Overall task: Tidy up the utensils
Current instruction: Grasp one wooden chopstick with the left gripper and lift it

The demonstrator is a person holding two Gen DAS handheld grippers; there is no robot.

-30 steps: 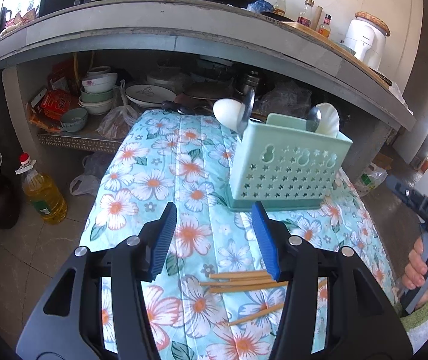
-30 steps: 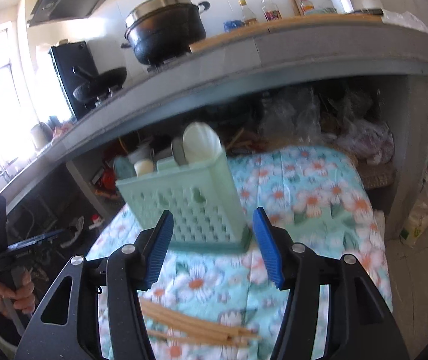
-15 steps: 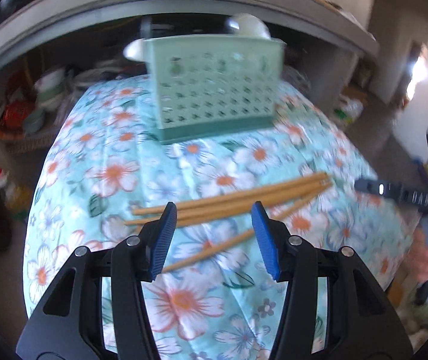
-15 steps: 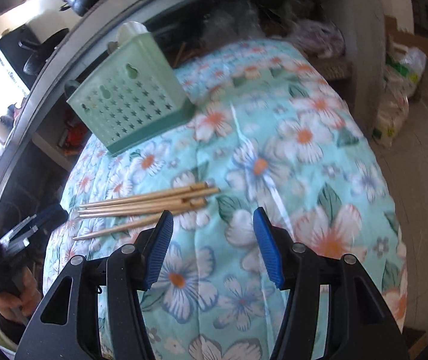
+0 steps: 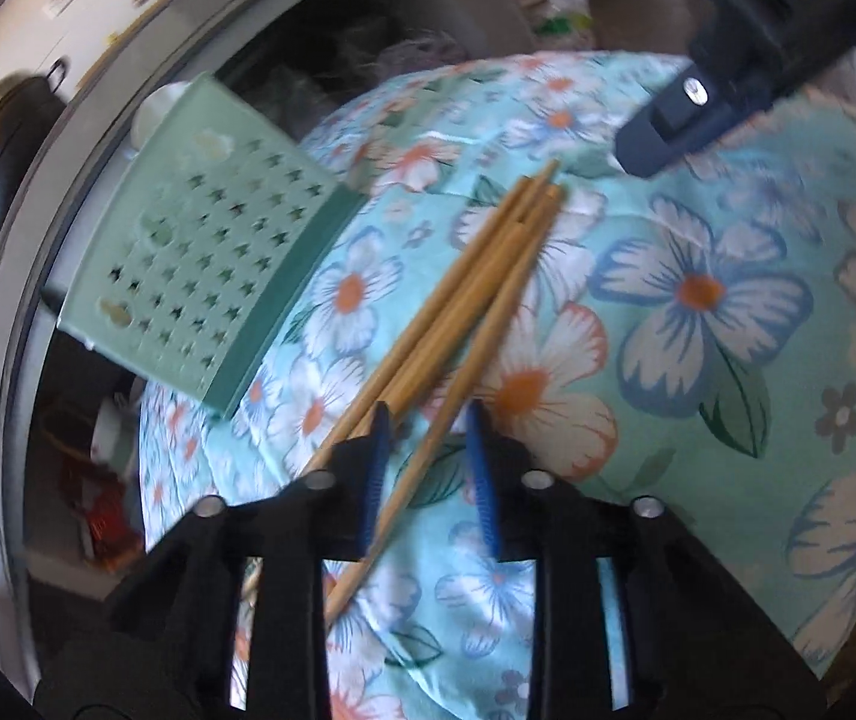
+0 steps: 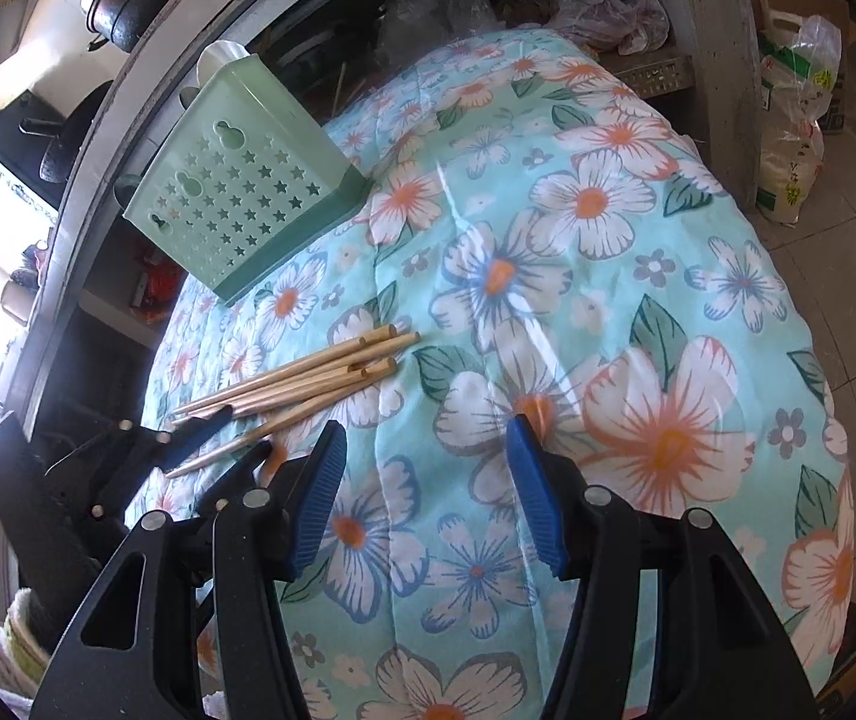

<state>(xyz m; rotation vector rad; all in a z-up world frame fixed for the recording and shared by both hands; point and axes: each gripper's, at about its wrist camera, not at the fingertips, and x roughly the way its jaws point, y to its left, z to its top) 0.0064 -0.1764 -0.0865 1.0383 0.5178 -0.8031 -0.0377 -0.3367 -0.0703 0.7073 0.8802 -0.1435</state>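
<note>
Your left gripper (image 5: 428, 420) has just been closing around the thin ends of the chopsticks (image 5: 463, 294). One loose stick runs between the narrowed jaws, but there is a visible gap on each side, so the pads do not press on it yet. The rest of the bundle lies just outside the left pad, fanned on the flowered cloth over the surface (image 5: 697, 312). The green holder (image 5: 206, 264) stands beyond them, near but apart, with spoons already in it. Your right gripper (image 6: 428, 498) hangs with its jaws apart and nothing between them, over bare cloth beside the thick ends.

These sticks look light, stiff and smooth; I'd expect them to roll or pivot if pinched near a tip. Take hold nearer the middle, gathering them parallel first, since the soft cloth will give under the pads.
</note>
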